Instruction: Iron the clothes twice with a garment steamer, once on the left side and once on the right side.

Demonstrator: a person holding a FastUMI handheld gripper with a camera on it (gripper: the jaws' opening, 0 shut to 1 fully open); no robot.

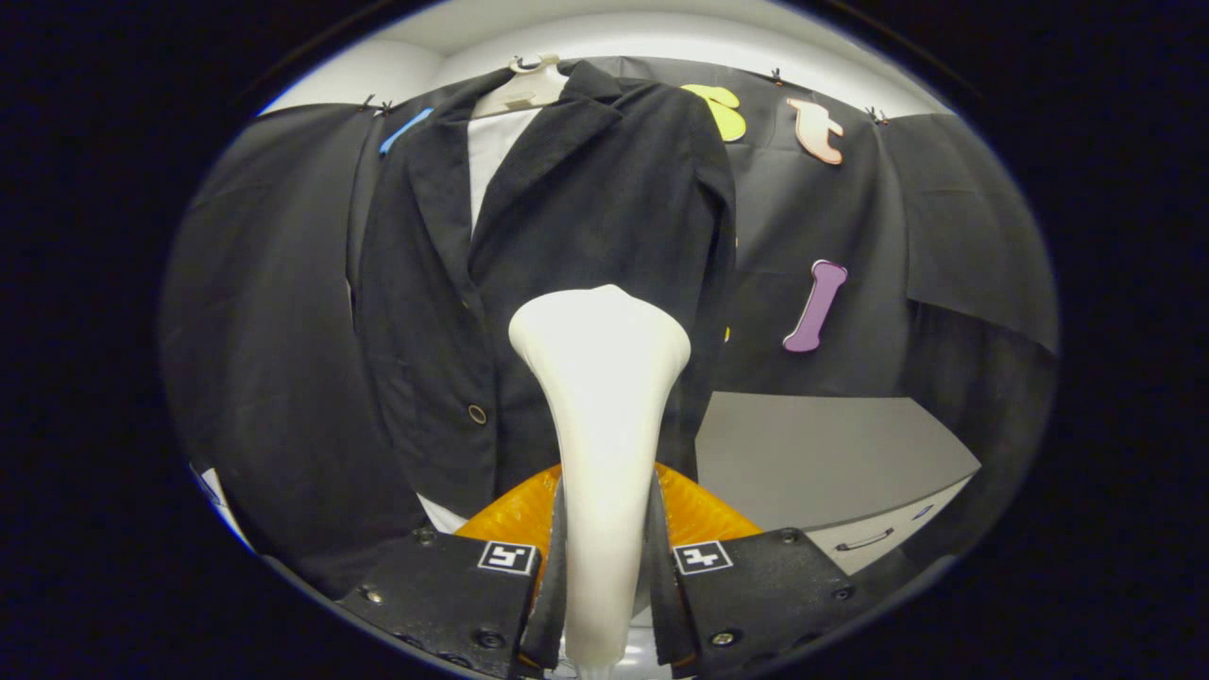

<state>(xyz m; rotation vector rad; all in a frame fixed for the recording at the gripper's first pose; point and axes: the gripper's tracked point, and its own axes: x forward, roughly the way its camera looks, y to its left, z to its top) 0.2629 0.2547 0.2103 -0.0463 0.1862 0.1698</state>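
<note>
Steamer (604, 416) in our gripper (604, 604), both fingers pinching its white handle, its head raised before the dark jacket (557, 283) that hangs on a hanger (521, 87) against the booth wall. We cannot tell from here whether either of the 2 passes is done; the head sits near the jacket's middle, right of its button (477, 414).

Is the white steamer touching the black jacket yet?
Cannot tell. In the gripper view the gripper is shut on the steamer, whose head overlaps the jacket, but head-on no gap or contact shows.
</note>
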